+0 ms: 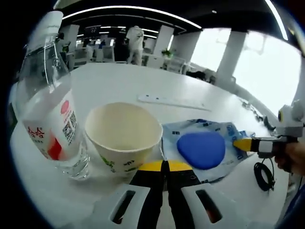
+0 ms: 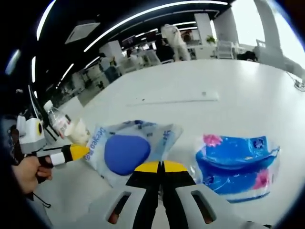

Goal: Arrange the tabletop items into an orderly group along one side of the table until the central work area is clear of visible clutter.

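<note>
In the left gripper view the left claw [image 1: 166,165] is closed and empty, tips by the paper cup [image 1: 125,137], which stands beside the water bottle [image 1: 49,112], likely the group forming. In the right gripper view the right claw [image 2: 161,166], closed and empty, hovers between the wipes pack [image 2: 126,150] and blue tissue pack [image 2: 238,167] on the table [image 2: 200,81].

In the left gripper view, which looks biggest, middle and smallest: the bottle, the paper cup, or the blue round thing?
1. Bottle, largest, though it is nearest the camera.
2. Paper cup.
3. Blue round thing, on a packet; it looks smallest, though not far off the cup.
</note>
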A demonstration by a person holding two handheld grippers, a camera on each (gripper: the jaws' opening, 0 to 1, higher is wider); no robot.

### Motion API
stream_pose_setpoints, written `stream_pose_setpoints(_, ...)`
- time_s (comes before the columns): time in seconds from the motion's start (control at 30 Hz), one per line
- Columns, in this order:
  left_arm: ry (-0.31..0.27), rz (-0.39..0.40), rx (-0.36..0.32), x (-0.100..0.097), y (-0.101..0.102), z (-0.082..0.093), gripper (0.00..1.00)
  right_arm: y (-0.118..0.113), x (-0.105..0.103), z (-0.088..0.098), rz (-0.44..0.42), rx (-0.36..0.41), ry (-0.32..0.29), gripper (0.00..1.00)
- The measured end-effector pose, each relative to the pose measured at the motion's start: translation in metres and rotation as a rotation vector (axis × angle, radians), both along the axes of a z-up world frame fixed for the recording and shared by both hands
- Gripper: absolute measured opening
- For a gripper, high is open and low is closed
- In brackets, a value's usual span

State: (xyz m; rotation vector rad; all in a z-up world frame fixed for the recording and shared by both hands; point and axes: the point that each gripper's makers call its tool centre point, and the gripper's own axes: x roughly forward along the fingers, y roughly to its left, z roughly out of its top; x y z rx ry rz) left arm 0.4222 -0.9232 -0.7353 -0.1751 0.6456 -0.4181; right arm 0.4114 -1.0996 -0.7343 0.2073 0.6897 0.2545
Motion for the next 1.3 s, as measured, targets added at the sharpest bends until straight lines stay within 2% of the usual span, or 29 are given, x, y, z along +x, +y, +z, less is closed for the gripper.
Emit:
stream_pose_setpoints(0.17, -0.004, 0.012, 0.006, 0.004, -0.002, -0.002, 0.00, -0.003, 0.003, -0.005, 0.006, 0.001, 0.016, 0.00)
stream_pose_setpoints(0.23, -0.007, 0.020, 0.016, 0.004, -0.003, -0.003, 0.00, -0.004, 0.004, -0.007, 0.028, -0.028, 0.014, 0.00)
stream_pose_setpoints(0.43, 0.004, 0.041, 0.010, 0.003, 0.000, -0.008, 0.00, -0.005, 0.007, -0.009, 0.042, -0.031, 0.010, 0.00)
stream_pose_setpoints(0.67, -0.012, 0.032, 0.033, 0.003, 0.000, -0.009, 0.01, -0.005, 0.006, -0.011, 0.041, -0.041, 0.013, 0.00)
stream_pose_setpoints(0.8, -0.012, 0.032, 0.042, 0.002, 0.000, -0.009, 0.06, -0.006, 0.003, -0.014, 0.062, -0.074, 0.018, 0.07)
stream_pose_setpoints(0.87, -0.020, 0.030, 0.094, -0.001, 0.005, -0.012, 0.13, -0.002, 0.001, -0.009, 0.078, -0.068, 0.003, 0.11)
stream_pose_setpoints(0.9, -0.026, 0.035, 0.101, -0.002, 0.006, -0.011, 0.16, -0.002, 0.000, -0.006, 0.086, -0.084, -0.010, 0.12)
stream_pose_setpoints(0.93, -0.025, 0.038, 0.090, -0.004, 0.006, -0.011, 0.20, -0.003, 0.001, -0.001, 0.121, -0.145, -0.047, 0.12)
stream_pose_setpoints(0.97, -0.016, 0.048, 0.067, -0.005, 0.005, -0.010, 0.21, -0.001, 0.000, 0.001, 0.138, -0.166, -0.061, 0.14)
stream_pose_setpoints(1.0, -0.014, 0.048, 0.071, -0.006, 0.006, -0.010, 0.21, 0.003, -0.002, 0.001, 0.163, -0.171, -0.061, 0.16)
stream_pose_setpoints(1.07, -0.015, 0.060, 0.066, -0.009, 0.008, -0.009, 0.21, 0.005, -0.003, 0.003, 0.163, -0.161, -0.069, 0.21)
stream_pose_setpoints(1.3, -0.016, 0.057, 0.059, -0.018, 0.009, -0.004, 0.20, 0.006, -0.004, 0.006, 0.175, -0.179, -0.069, 0.29)
